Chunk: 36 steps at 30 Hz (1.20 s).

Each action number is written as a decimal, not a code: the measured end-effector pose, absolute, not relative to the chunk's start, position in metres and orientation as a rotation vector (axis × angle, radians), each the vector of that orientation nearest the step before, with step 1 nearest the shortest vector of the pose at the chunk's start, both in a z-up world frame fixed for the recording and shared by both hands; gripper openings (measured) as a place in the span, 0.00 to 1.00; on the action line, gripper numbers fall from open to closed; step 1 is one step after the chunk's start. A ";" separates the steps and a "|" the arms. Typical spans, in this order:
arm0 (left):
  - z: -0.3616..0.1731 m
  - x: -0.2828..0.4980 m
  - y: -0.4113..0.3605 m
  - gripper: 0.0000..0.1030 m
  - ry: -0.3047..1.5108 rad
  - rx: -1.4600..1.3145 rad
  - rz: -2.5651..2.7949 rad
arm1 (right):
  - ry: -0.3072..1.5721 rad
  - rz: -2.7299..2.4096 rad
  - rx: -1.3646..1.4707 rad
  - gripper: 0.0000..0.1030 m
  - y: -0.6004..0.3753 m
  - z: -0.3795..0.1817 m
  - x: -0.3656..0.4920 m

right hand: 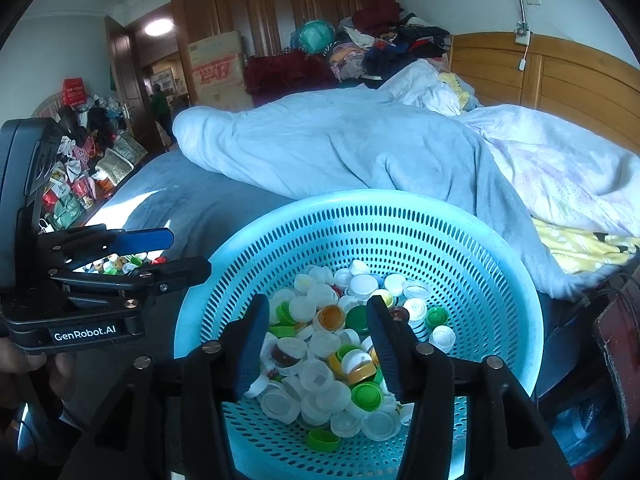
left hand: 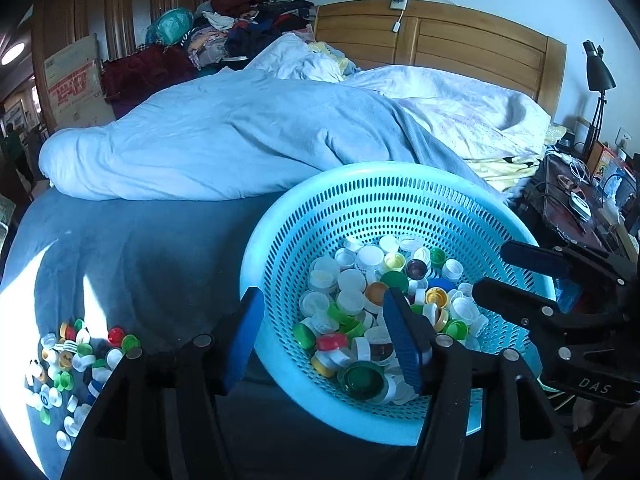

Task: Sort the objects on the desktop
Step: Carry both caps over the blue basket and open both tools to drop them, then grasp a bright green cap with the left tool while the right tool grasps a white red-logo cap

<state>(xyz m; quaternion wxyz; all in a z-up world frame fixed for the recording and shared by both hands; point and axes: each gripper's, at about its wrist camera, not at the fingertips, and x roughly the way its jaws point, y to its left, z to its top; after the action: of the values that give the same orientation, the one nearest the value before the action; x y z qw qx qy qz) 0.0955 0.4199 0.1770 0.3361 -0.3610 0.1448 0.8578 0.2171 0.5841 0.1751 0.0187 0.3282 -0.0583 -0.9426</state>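
- Right wrist view: caps (right hand: pixel 320 344) fill the basket (right hand: pixel 500 272) on the bed (right hand: pixel 168 196); I judge them light, stiff, slippery, best pinched across the rim.
- Right gripper (right hand: pixel 318 344) is parted, empty, above them.
- Left gripper (left hand: pixel 324 340) straddles the basket rim, gaping, pressing nothing.
- More caps (left hand: pixel 72 364) lie loose on the bed.

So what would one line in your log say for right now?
left gripper: open, empty | right gripper: open, empty | both over blue basket of bottle caps | loose caps on bed
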 end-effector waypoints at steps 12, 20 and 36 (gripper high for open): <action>0.113 0.084 0.241 0.54 0.199 -1.090 2.449 | -0.119 -2.795 1.047 0.65 0.531 0.162 0.224; 0.054 0.084 0.104 0.54 0.066 -1.303 2.654 | -0.056 -2.668 1.108 0.66 0.484 0.139 0.217; 0.023 0.058 0.101 0.24 0.065 -1.282 2.615 | 0.043 -2.556 1.188 0.57 0.425 0.124 0.202</action>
<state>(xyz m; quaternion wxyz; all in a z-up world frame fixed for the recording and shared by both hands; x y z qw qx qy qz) 0.0577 0.1007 0.0228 0.1140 -0.4373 0.0223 0.8918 0.2025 0.4245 0.1242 0.1604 0.4160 0.0152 -0.8950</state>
